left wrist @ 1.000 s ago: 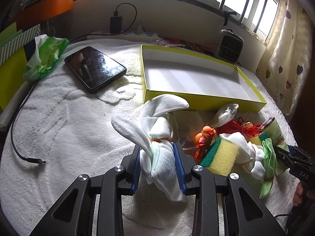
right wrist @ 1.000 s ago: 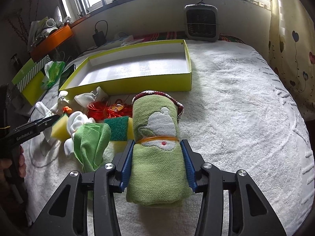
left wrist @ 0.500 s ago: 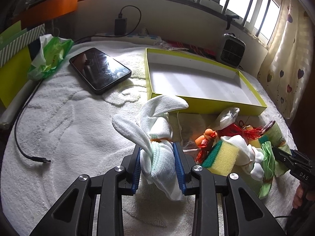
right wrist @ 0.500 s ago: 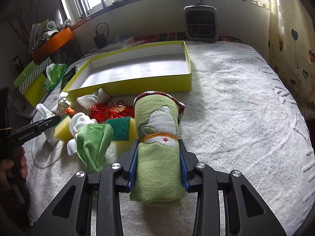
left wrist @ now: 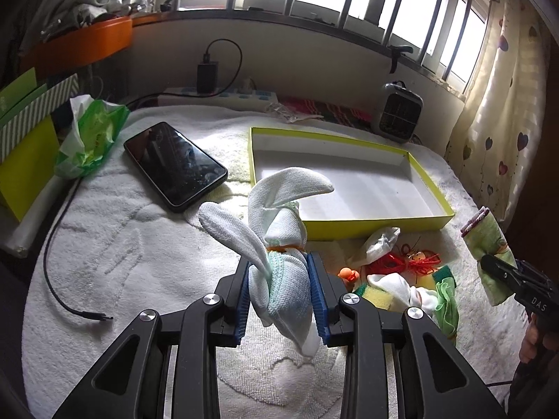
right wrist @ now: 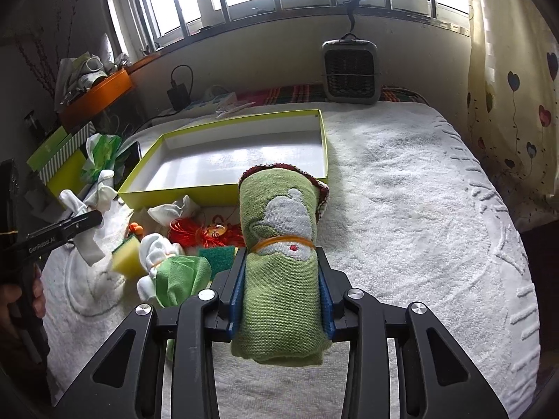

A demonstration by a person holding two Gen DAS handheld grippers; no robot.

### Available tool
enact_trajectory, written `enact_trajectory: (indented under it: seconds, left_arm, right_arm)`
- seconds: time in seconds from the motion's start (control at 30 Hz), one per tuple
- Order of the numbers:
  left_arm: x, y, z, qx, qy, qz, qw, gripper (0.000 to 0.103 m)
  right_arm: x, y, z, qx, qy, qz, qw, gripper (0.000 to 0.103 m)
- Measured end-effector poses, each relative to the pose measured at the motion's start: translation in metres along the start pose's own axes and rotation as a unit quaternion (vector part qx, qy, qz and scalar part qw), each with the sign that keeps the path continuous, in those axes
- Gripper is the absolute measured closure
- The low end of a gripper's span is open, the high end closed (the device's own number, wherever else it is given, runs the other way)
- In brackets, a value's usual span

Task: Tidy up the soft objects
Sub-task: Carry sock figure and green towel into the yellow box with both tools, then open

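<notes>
My left gripper is shut on a white cloth bundle tied with an orange band, held above the towel-covered surface. My right gripper is shut on a rolled green towel with an orange band, also lifted; it shows in the left wrist view at the far right. An empty yellow-green tray lies ahead of both. A pile of soft items sits in front of the tray: a yellow sponge, white cloth, green cloth, red string.
A black phone lies left of the tray, with a green-white plastic bag and a black cable further left. A small grey heater stands at the back. Yellow-green boxes stand at the left edge.
Both grippers have risen with their loads. The green towel roll has lifted off the surface and the tray now looks farther below and ahead in both views.
</notes>
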State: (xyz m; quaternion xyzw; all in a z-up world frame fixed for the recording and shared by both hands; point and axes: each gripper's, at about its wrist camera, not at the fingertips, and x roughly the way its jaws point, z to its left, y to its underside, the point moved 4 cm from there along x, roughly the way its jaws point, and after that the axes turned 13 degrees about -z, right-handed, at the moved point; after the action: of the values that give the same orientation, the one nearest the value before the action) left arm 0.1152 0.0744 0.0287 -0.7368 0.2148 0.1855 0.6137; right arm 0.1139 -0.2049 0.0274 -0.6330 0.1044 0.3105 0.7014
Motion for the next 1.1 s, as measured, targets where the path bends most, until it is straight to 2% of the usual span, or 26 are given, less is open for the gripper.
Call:
enact_trajectory:
  seconds: [0.23, 0.53, 0.8, 1.1]
  left_arm:
    - [0.01, -0.028, -0.009, 0.009, 0.007, -0.009, 0.9999, 0.074]
    - [0.042, -0.052, -0.02, 0.022, 0.016, -0.001, 0.9996, 0.074]
    - [0.08, -0.06, -0.025, 0.026, 0.017, 0.022, 0.9993, 0.074]
    - [0.11, -0.06, -0.024, 0.027, 0.01, 0.036, 0.9989, 0.074]
  right_arm:
    - [0.004, -0.028, 0.001, -0.011, 0.001, -0.014, 1.0, 0.067]
    - [0.035, -0.06, -0.008, -0.007, 0.003, -0.01, 1.0, 0.067]
    - [0.072, -0.076, -0.012, -0.004, 0.003, 0.005, 1.0, 0.067]
    - [0.113, -0.077, -0.011, -0.01, 0.006, 0.033, 0.999, 0.067]
